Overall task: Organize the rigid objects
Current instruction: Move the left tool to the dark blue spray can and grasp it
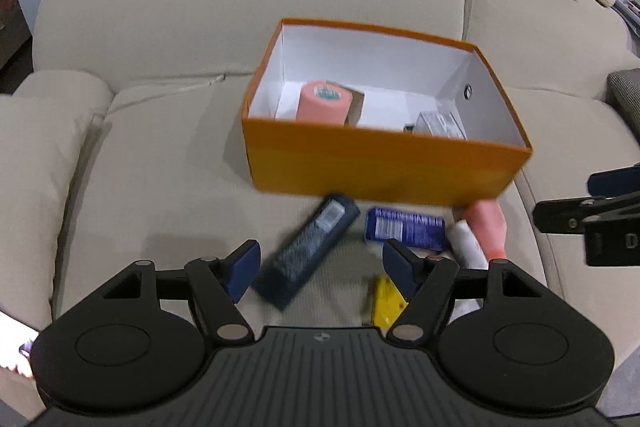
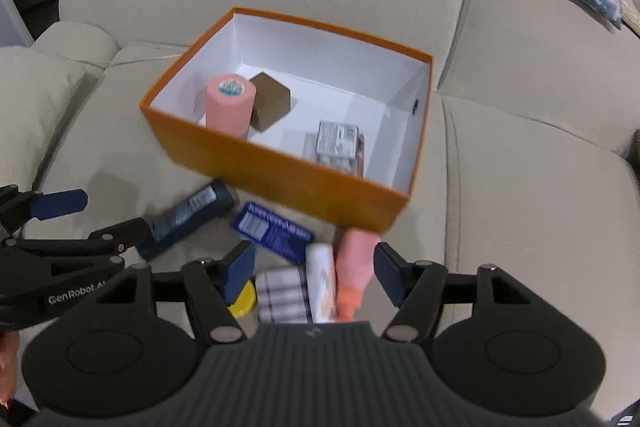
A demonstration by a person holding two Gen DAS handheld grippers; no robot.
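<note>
Sorting underway on a beige sofa [image 1: 168,155]: orange box [image 1: 376,167] sits ahead of both grippers as catch-all, already holding a pink roll [image 1: 324,103], brown carton [image 2: 272,103] & a clear packet [image 2: 338,143]. Loose items wait just below the jaws: dark tube [image 1: 308,247], blue pack [image 1: 404,229], coral bottle [image 2: 354,263]. Left gripper [image 1: 320,267] & right gripper [image 2: 314,267] both spread apart, empty, touching nothing.
</note>
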